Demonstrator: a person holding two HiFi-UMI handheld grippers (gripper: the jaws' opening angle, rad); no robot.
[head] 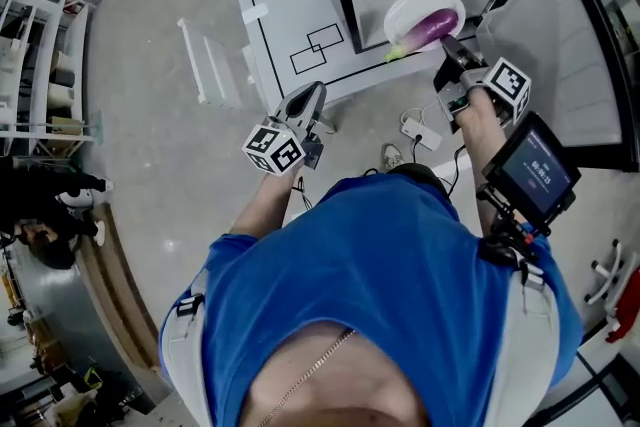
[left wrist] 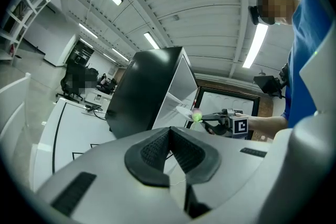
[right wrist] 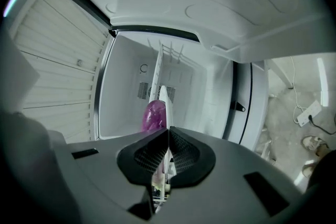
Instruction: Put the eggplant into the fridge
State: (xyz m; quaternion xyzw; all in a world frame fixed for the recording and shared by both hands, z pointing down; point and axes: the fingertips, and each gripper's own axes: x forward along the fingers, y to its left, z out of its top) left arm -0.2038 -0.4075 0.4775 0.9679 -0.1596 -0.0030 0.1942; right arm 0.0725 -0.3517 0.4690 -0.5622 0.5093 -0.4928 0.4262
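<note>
Background: grey floor (head: pixel 150 135), open fridge (right wrist: pixel 210 86) ahead.
Right gripper (right wrist: pixel 168 136): jaws clamped on white plate (right wrist: pixel 163 96) rim.
Eggplant (right wrist: pixel 154 115): on plate, just beyond the jaws, at fridge mouth.
Left gripper (left wrist: pixel 170 136): closed, empty.

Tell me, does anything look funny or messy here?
Nothing is spilled or broken. The eggplant lies on a white plate that the right gripper pinches by its rim at the open fridge. Only a power strip and its cable lie loose on the floor.
</note>
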